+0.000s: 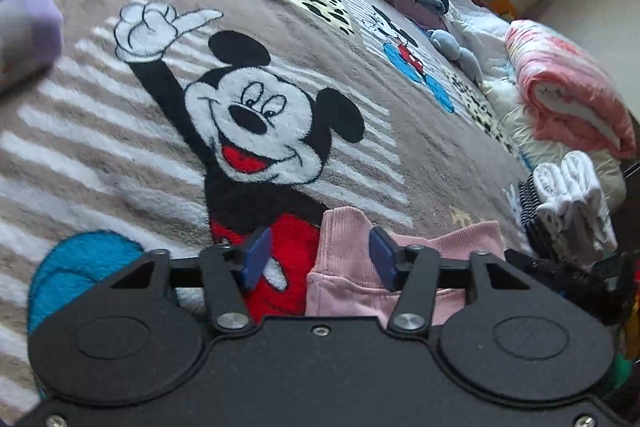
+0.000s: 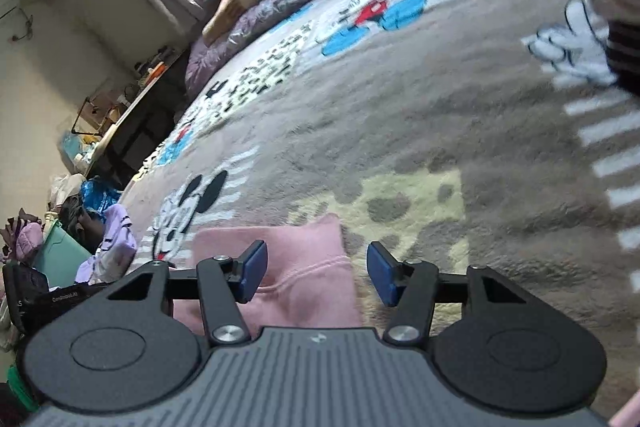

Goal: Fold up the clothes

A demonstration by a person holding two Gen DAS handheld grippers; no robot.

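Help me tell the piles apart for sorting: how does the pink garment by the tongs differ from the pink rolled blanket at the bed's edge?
The pink garment is plain pale pink with a ribbed cuff; the rolled blanket is coral with white lining. The garment lies flat, the blanket bundled. Both rest on the bed.

A pale pink garment (image 1: pixel 348 267) of soft knit lies on the bed at its near edge. In the left wrist view a ribbed cuff stands up at its far end, with a stitched hem below. In the right wrist view a flat corner (image 2: pixel 304 267) points away, crossed by a seam.
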